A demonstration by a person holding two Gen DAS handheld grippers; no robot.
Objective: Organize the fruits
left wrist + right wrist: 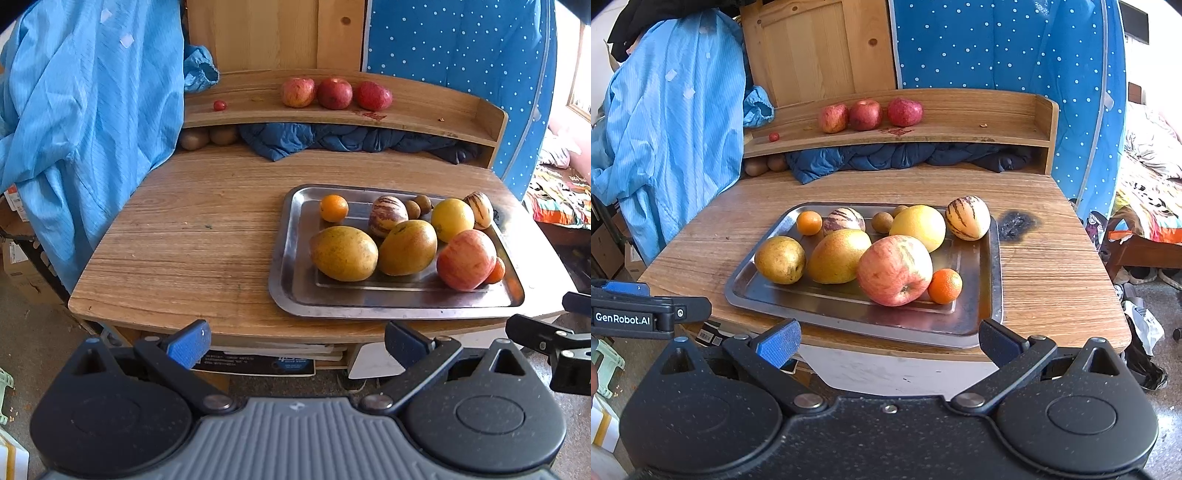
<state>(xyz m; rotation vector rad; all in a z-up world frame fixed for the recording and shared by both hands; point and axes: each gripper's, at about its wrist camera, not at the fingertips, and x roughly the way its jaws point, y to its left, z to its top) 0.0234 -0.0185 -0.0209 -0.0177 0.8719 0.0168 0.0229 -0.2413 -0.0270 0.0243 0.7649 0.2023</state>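
A steel tray (pixel 291 291) (pixel 982 317) on the wooden table holds several fruits: a big red-yellow apple (pixel 466 259) (pixel 894 270), two mangoes (pixel 343 253) (pixel 838 256), a yellow citrus (pixel 918 227), two striped melons (pixel 967 218), small oranges (pixel 945 285) (pixel 333 208) and kiwis (pixel 882 222). Three red apples (pixel 334 93) (pixel 865 114) and a small red tomato (pixel 219 105) lie on the raised shelf. My left gripper (pixel 297 345) stands open before the table's front edge, empty. My right gripper (pixel 888 343) is open too, just short of the tray's near rim.
A blue coat (pixel 85 122) hangs over the table's left side. Dark blue cloth (pixel 332 140) fills the space under the shelf, with brown kiwis (pixel 207 137) beside it. A dark burn mark (pixel 1015 223) lies right of the tray. Boxes and clutter sit on the floor.
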